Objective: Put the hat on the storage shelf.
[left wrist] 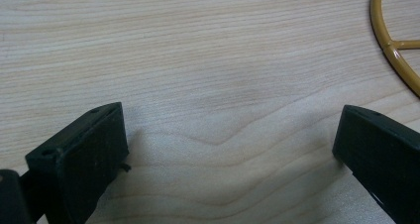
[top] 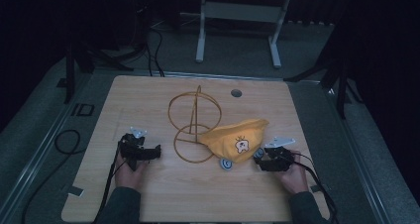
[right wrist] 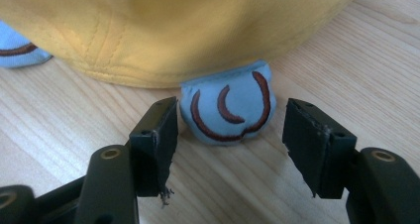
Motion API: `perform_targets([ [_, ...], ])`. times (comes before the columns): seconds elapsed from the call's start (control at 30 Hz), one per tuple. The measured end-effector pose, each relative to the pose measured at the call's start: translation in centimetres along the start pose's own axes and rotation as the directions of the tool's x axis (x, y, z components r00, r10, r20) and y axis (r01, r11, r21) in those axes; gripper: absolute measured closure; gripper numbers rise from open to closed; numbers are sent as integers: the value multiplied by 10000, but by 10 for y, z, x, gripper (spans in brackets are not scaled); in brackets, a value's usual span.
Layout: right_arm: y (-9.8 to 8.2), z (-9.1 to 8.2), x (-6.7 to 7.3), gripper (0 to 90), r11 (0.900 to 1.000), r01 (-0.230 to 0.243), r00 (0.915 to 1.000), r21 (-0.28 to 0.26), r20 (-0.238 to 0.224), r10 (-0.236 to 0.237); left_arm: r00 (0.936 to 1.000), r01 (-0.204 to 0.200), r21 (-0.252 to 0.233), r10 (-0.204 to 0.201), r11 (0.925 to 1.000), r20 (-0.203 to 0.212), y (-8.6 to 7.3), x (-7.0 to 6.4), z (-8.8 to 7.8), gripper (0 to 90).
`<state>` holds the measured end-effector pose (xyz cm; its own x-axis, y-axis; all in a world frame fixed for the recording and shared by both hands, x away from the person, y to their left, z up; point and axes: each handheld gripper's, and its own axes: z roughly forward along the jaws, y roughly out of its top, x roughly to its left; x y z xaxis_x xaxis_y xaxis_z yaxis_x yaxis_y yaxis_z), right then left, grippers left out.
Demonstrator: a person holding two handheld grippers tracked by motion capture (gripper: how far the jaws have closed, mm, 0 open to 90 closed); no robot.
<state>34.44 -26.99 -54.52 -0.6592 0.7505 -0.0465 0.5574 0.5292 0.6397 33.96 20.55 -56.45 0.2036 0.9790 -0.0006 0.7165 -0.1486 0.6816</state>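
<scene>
High view first: I've got the yellow hat [top: 237, 137] lying on the wooden surface [top: 148, 95], one edge leaning on the gold wire stand [top: 194, 127], its little white embroidered face turned my way. Two blue ear flaps stick out from under its near brim. My right claw [top: 260, 158] sits low on the surface just beside the right-hand blue ear flap [top: 258, 154], and in the right gripper view that flap [right wrist: 229, 108] lies between the jaws, which stand spread with a gap on either side, pads not pressing it. My left claw [top: 157, 150] rests well apart from the hat, left of the stand's base ring; in the left gripper view its jaws are spread wide over bare wood, the gold ring [left wrist: 396, 50] just at the corner
</scene>
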Motion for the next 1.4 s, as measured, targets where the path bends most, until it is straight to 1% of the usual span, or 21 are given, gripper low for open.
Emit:
perform_targets([
  [0.07, 0, 0, -1, 449, 10000, -20, 9998, -24, -176, 19, 10000, 1, 0, -1, 10000, -2, 0, 0, 0, 4],
  [0.17, 0, 1, -1, 472, 9999, -40, 9996, -104, -267, 37, 10000, 1, -1, -1, 10000, -2, 0, 0, 0, 4],
  [0.2, 1, 1, -2, 502, 9998, -192, 9991, -81, -369, 189, 10000, 1, -1, -1, 10000, -3, 0, 0, 0, 4],
  [0.23, 1, 1, -1, 523, 9998, -173, 9991, -106, -400, 169, 10000, 1, -1, -1, 10000, -3, 0, 0, 0, 4],
  [0.27, 1, 1, -1, 544, 9998, -154, 9990, -104, -414, 150, 10000, -2, 1, 2, 10000, -2, 0, 0, 0, 4],
  [0.3, 1, 1, -1, 544, 9998, -154, 9990, -104, -414, 150, 10000, -2, 1, 2, 10000, -2, 0, 0, 0, 4],
  [0.33, 1, 0, 0, 584, 9999, -150, 9992, -54, -384, 147, 10000, -1, 1, 1, 10000, -2, 0, 0, 0, 4],
  [0.4, 1, 0, 1, 622, 9999, -73, 9993, -72, -364, 70, 10000, 5, -2, -5, 10000, 0, 0, 0, 0, 4],
  [0.43, 1, 0, 1, 622, 9999, -73, 9993, -72, -364, 70, 10000, 5, -2, -5, 10000, 0, 0, 0, 0, 4],
  [0.47, 0, -1, 2, 652, 9999, -47, 9995, -131, -324, 43, 10000, 9, -9, -9, 10000, -2, 0, 0, 0, 4],
  [0.63, -2, -2, 4, 675, 9998, 8, 9997, -203, -242, -13, 10000, 6, -3, -6, 10000, 0, 0, 0, 0, 4],
  [0.77, -4, -6, 5, 713, 9987, -170, 9990, -487, -412, 150, 10000, 6, -6, -6, 10000, -2, 0, 0, 0, 4],
  [0.8, -4, -6, 5, 713, 9987, -170, 9990, -487, -412, 150, 10000, 6, -6, -6, 10000, -2, 0, 0, 0, 4],
  [0.87, -4, -9, 4, 732, 9965, -372, 9973, -752, -654, 323, 10000, 4, -4, -4, 10000, -2, 0, 0, 0, 4],
  [0.9, -4, -10, 4, 737, 9960, -401, 9970, -798, -689, 346, 10000, 4, -2, -4, 10000, -1, 0, 0, 0, 4],
  [1.07, -4, -13, 4, 757, 9944, -479, 9962, -937, -767, 408, 10000, 6, -3, -6, 10000, -2, 0, 0, 0, 4],
  [1.17, -5, -16, 3, 767, 9913, -603, 9948, -1166, -882, 502, 10000, 3, -2, -3, 10000, -1, 0, 0, 0, 4],
  [1.4, -3, -25, 2, 775, 9877, -641, 9944, -1426, -920, 513, 10000, 4, -2, -4, 10000, 0, 0, 0, 0, 4],
])
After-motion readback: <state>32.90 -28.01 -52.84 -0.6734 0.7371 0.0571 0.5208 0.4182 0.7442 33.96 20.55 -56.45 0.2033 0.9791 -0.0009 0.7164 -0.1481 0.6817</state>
